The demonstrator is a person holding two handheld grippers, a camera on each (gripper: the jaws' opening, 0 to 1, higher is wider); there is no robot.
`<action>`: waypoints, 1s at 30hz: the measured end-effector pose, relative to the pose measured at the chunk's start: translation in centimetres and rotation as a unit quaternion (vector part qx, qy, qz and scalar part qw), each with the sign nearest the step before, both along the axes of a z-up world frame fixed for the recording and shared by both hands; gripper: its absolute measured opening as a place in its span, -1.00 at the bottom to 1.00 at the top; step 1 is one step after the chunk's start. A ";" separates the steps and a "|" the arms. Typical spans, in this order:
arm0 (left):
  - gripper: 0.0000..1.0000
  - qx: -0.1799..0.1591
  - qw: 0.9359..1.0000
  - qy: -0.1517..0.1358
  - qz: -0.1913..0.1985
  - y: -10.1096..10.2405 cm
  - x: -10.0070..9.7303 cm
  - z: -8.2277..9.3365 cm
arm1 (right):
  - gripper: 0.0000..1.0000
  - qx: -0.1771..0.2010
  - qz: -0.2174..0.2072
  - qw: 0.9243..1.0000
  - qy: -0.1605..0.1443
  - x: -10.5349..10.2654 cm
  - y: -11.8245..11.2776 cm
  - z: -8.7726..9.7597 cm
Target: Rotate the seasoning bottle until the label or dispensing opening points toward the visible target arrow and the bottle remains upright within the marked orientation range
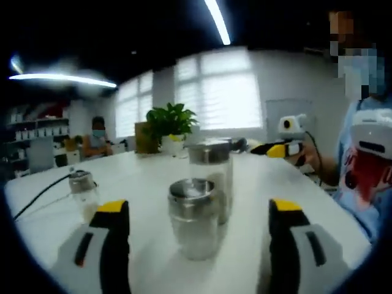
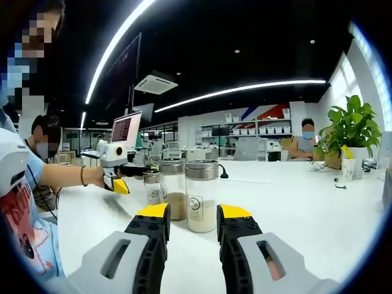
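1. Left gripper [image 1: 199, 229]: fingers [image 1: 110, 229] spread wide, nothing between them touched; held low over the white surface [image 1: 153, 168].
2. Between the left fingers, a little ahead: short glass jar [image 1: 195, 215] with metal lid, upright on the surface, pale powder inside.
3. Just behind it, touching or nearly so: taller jar [image 1: 211, 177] with metal lid, also upright.
4. To the left, well apart: small glass jar [image 1: 82, 193] near a black cable [image 1: 40, 193].
5. Right gripper [image 2: 190, 222]: fingers [image 2: 153, 223] open with a narrow gap, gripping nothing.
6. Just ahead of the gap in the right gripper view: jar with pale contents [image 2: 201, 196], round label facing the camera, upright; beside it to the left a jar with brown contents [image 2: 173, 188] and a smaller one behind.
7. Potted plant [image 1: 171, 125] at the far edge of the surface.
8. Seated person [image 2: 304, 144] in the background, near shelves [image 2: 254, 130].
9. No arrow mark distinguishable on the surface.
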State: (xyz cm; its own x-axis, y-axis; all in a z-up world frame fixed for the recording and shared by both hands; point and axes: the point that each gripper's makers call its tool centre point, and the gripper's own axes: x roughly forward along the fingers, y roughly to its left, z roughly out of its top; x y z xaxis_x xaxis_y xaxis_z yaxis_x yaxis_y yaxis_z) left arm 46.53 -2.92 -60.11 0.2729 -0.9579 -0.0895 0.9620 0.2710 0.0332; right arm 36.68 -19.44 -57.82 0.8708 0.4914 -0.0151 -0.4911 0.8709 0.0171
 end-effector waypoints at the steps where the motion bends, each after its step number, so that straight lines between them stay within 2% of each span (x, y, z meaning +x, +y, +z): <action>1: 1.00 0.006 1.000 0.004 0.020 0.1 0.3 -0.3 | -0.40 0.001 -0.001 1.000 0.000 0.0 0.0 0.0; 2: 1.00 0.022 0.998 0.015 0.052 0.4 1.0 -0.9 | -0.40 0.002 0.000 1.000 -0.001 0.0 0.0 0.0; 3: 1.00 0.025 0.998 0.014 0.057 0.3 0.9 -1.0 | -0.40 0.015 0.009 1.000 -0.007 -0.1 0.3 0.3; 4: 1.00 0.015 0.998 0.011 0.060 0.1 0.8 -0.7 | -0.41 0.034 0.019 0.999 -0.010 -0.3 0.6 0.7; 5: 0.98 0.007 0.996 0.013 0.087 0.3 1.2 -0.4 | -0.42 0.042 0.022 0.999 -0.009 -0.4 0.6 0.8; 9: 0.80 -0.009 0.991 0.028 0.129 0.1 1.4 0.5 | -0.42 0.033 0.017 0.999 -0.020 -0.5 0.4 1.1; 11: 0.61 -0.007 0.991 0.024 0.132 -0.2 0.9 0.9 | -0.42 0.025 0.010 0.999 -0.023 -0.5 0.1 1.2; 13: 0.26 0.016 0.991 -0.020 0.128 -0.4 0.3 1.1 | -0.42 0.023 0.006 0.999 -0.022 -0.5 -0.1 1.1; 14: 0.16 0.019 0.990 -0.023 0.138 -0.4 0.3 1.1 | -0.42 0.023 0.005 0.999 -0.022 -0.5 -0.1 1.0; 16: 0.13 0.011 0.988 -0.012 0.153 -0.2 0.4 1.2 | -0.42 0.025 0.002 0.999 -0.020 -0.6 -0.3 0.9; 20: 0.06 -0.011 0.981 0.043 0.190 0.4 1.2 0.6 | -0.42 0.027 0.000 0.999 -0.019 -0.7 -0.5 0.8; 21: -0.02 -0.017 0.981 0.047 0.187 0.3 1.4 0.5 | -0.42 0.028 -0.001 0.999 -0.019 -0.7 -0.6 0.8; 22: -0.12 -0.035 0.982 0.081 0.168 -0.2 0.9 0.3 | -0.42 0.029 -0.003 0.999 -0.018 -0.7 -0.7 0.7; 23: -0.24 -0.047 0.981 0.097 0.160 -0.4 0.6 0.3 | -0.42 0.029 -0.003 0.999 -0.017 -0.7 -0.7 0.7; 24: -0.24 -0.053 0.980 0.082 0.173 -0.2 1.3 0.6 | -0.42 0.030 -0.004 0.999 -0.017 -0.7 -0.8 0.6; 25: -0.26 -0.047 0.981 0.089 0.168 -0.3 1.2 0.3 | -0.42 0.032 -0.005 0.999 -0.016 -0.7 -0.9 0.6; 30: -0.27 -0.043 0.980 0.087 0.172 -0.5 1.2 0.3 | -0.42 0.032 -0.006 0.999 -0.012 -0.6 -0.9 0.4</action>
State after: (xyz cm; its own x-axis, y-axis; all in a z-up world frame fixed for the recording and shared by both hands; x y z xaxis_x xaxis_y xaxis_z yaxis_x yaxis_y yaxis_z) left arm 47.70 -3.42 -59.84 0.5688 -0.8179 -0.0870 0.8023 0.5750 -0.1600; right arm 36.04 -20.31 -57.43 0.8765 0.4800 0.0364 -0.4813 0.8744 0.0613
